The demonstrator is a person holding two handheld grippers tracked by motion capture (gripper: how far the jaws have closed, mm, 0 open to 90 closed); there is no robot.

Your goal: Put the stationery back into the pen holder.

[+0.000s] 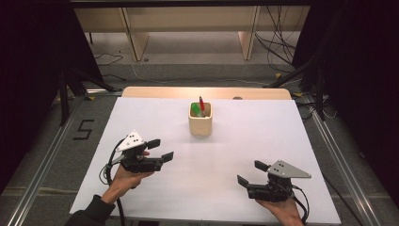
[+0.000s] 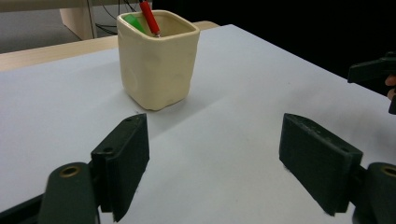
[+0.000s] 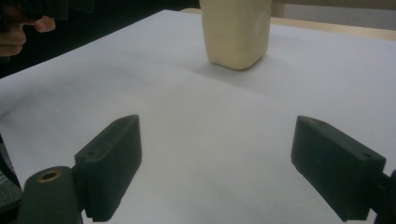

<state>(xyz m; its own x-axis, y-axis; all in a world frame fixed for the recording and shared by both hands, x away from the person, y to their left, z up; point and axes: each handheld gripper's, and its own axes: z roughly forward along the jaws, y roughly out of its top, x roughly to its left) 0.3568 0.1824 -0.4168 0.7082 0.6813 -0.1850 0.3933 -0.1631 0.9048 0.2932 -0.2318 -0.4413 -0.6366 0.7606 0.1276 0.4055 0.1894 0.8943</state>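
Observation:
A cream square cup (image 1: 200, 120) stands upright on the white table (image 1: 235, 141), toward the back middle. A red pen (image 1: 201, 102) and a green item (image 1: 195, 109) stick out of it. In the left gripper view the cup (image 2: 156, 58) sits ahead with the red pen (image 2: 150, 17) leaning in it. My left gripper (image 1: 161, 150) hovers at the front left, open and empty, jaws wide apart (image 2: 215, 163). My right gripper (image 1: 252, 173) is at the front right, open and empty (image 3: 217, 163), with the cup (image 3: 237, 30) farther ahead.
A wooden strip (image 1: 207, 92) runs along the table's far edge. Beyond it stand wooden furniture legs (image 1: 139, 44) and loose cables (image 1: 277, 44) on the floor. Metal rails (image 1: 42, 165) flank the table on both sides.

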